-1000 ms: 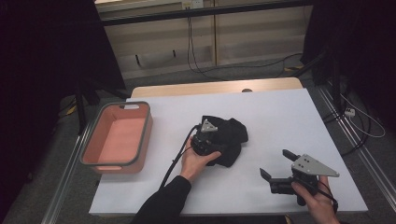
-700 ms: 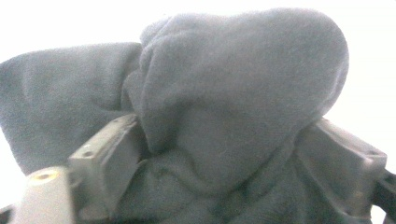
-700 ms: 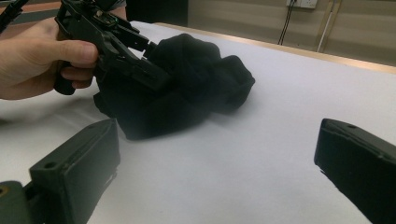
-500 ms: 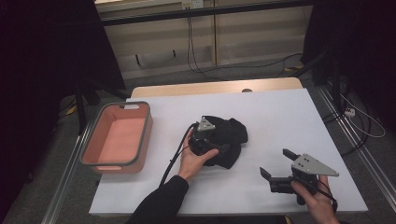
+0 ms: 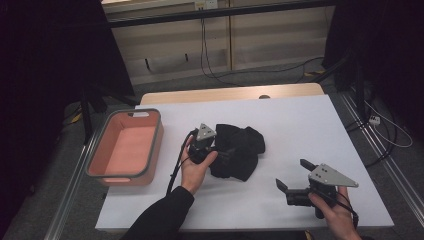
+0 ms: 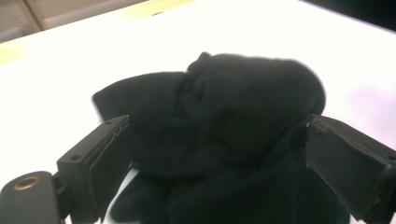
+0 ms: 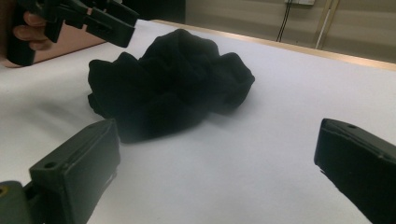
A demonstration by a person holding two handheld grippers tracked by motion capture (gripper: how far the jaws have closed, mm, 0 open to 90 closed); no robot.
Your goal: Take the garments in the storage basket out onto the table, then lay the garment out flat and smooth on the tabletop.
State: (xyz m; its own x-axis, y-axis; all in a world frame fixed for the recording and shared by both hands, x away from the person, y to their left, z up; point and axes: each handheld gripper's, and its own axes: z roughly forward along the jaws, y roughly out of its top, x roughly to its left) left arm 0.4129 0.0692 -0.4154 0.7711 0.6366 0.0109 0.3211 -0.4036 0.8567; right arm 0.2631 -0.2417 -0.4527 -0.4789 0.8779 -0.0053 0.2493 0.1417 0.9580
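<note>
A crumpled black cloth (image 5: 241, 149) lies in a heap at the middle of the white table (image 5: 310, 125). My left gripper (image 5: 221, 150) hovers at the cloth's left edge, lifted a little off it, jaws pointing right. In the left gripper view the cloth (image 6: 233, 126) bulges between the spread jaws of that gripper (image 6: 217, 135), which have just been opening, and neither pad presses on it. My right gripper (image 5: 292, 174) is held open near the front right of the table, well apart from the cloth (image 7: 173, 79). In the right gripper view its jaws (image 7: 219, 140) frame bare table, with the left gripper (image 7: 105, 21) at the top left.
A pink tray (image 5: 152, 145) with a grey rim stands at the table's left side. The left gripper's cable (image 5: 177, 165) runs along the hand towards the front edge. Beyond the table's wooden far edge (image 5: 230, 94) are the floor and loose cables.
My left gripper has let go of the black cloth, its jaws spreading, and has drawn back to the left and upward. The right gripper has stayed put.
</note>
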